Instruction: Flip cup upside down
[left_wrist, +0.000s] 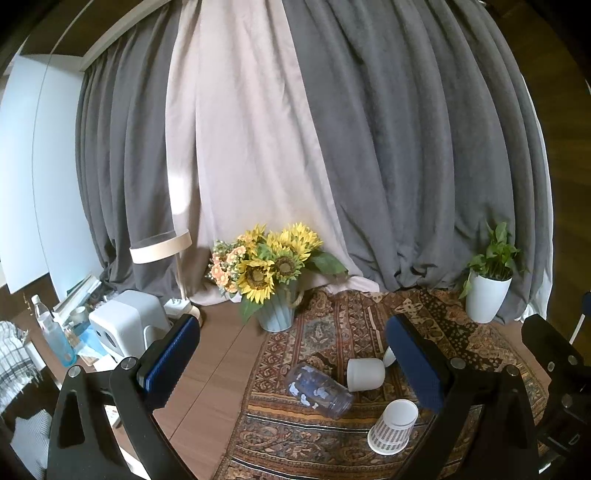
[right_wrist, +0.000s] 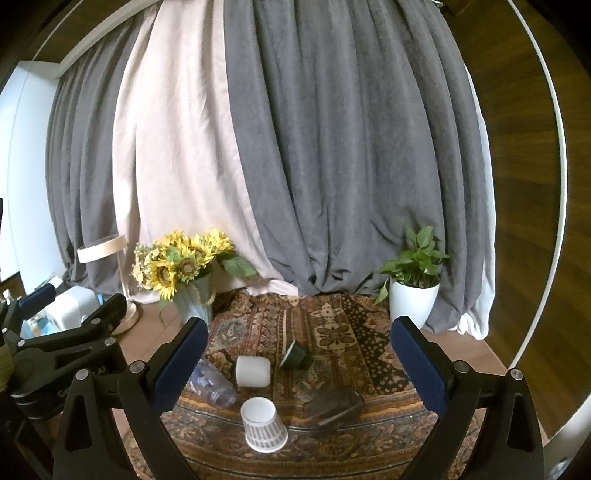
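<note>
Several cups sit on a patterned cloth (right_wrist: 332, 332). A white paper cup (right_wrist: 263, 424) with a dotted band stands upside down in front; it also shows in the left wrist view (left_wrist: 393, 426). A plain white cup (right_wrist: 253, 371) lies on its side, also seen in the left wrist view (left_wrist: 365, 374). A clear blue-print glass (left_wrist: 319, 389) lies on its side, and a dark green cup (right_wrist: 294, 355) and a smoky glass (right_wrist: 334, 406) lie tipped over. My left gripper (left_wrist: 291, 362) and right gripper (right_wrist: 299, 362) are open, empty, above and in front of the cups.
A sunflower vase (right_wrist: 194, 291) stands at the back left of the cloth, a potted plant in a white pot (right_wrist: 412, 299) at the back right. A lamp (left_wrist: 162, 247), a white appliance (left_wrist: 125, 325) and bottles (left_wrist: 55, 338) crowd the left. Grey and pink curtains hang behind.
</note>
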